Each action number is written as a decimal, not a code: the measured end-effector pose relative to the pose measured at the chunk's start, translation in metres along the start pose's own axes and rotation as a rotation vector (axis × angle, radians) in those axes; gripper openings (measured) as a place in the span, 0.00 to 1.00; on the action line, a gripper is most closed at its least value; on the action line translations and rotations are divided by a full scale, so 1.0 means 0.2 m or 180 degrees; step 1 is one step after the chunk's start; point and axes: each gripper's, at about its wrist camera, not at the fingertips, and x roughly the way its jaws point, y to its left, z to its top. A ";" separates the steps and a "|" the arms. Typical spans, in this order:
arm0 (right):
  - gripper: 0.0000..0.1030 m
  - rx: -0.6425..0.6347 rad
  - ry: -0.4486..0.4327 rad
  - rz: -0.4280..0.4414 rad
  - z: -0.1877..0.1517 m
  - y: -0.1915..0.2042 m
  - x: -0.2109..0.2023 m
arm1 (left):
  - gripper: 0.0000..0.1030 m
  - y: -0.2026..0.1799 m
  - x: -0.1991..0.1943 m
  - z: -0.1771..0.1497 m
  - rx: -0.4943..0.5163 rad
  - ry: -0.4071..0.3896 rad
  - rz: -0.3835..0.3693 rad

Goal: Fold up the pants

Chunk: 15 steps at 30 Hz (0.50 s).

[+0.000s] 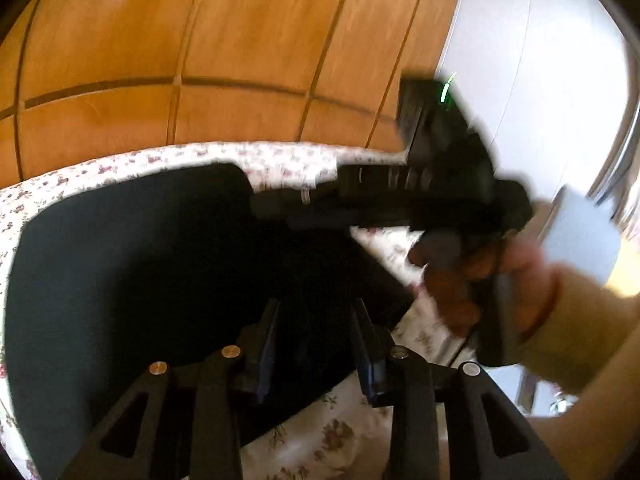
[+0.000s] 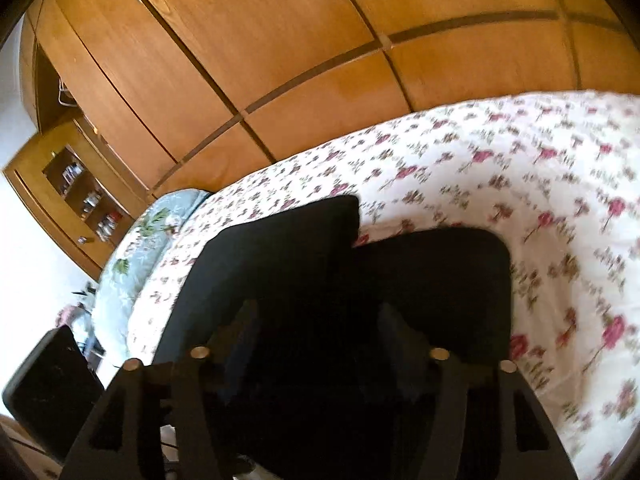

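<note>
Black pants lie folded into a flat block on a floral bed sheet. My left gripper hovers over their near right part, its fingers apart, with no fabric pinched between them. My right gripper, held by a hand, reaches in from the right over the pants' far edge. In the right wrist view the pants show two overlapping layers, one corner sticking out at the upper left. My right gripper stands open just above the dark cloth.
A wooden wardrobe runs behind the bed, with a white door to its right. A pale blue leaf-print pillow lies at the bed's left end, beyond it a small shelf. A black object stands beside the bed.
</note>
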 end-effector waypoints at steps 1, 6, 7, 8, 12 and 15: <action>0.61 0.0063 0.0031 0.0038 -0.01 -0.02 0.01 | 0.33 0.03 -0.06 0.02 -0.0075 -0.0152 0.0074; 0.62 0.0233 0.0182 0.0229 -0.05 -0.03 0.07 | 0.33 0.30 -0.33 0.05 -0.0650 -0.0761 0.0761; 0.63 0.0202 0.0222 0.0238 -0.06 -0.01 0.09 | 0.33 0.37 -0.36 0.05 -0.0777 -0.0810 0.0958; 0.63 0.0142 0.0240 0.0204 -0.07 0.01 0.11 | 0.33 0.44 -0.38 0.03 -0.0891 -0.0803 0.1177; 0.24 0.0019 0.0242 0.0180 -0.09 0.08 0.17 | 0.32 0.59 -0.37 -0.11 -0.1234 -0.0503 0.1514; 0.12 0.0017 0.0125 0.0318 -0.07 0.11 0.11 | 0.32 0.54 -0.33 -0.14 -0.1234 -0.0444 0.1451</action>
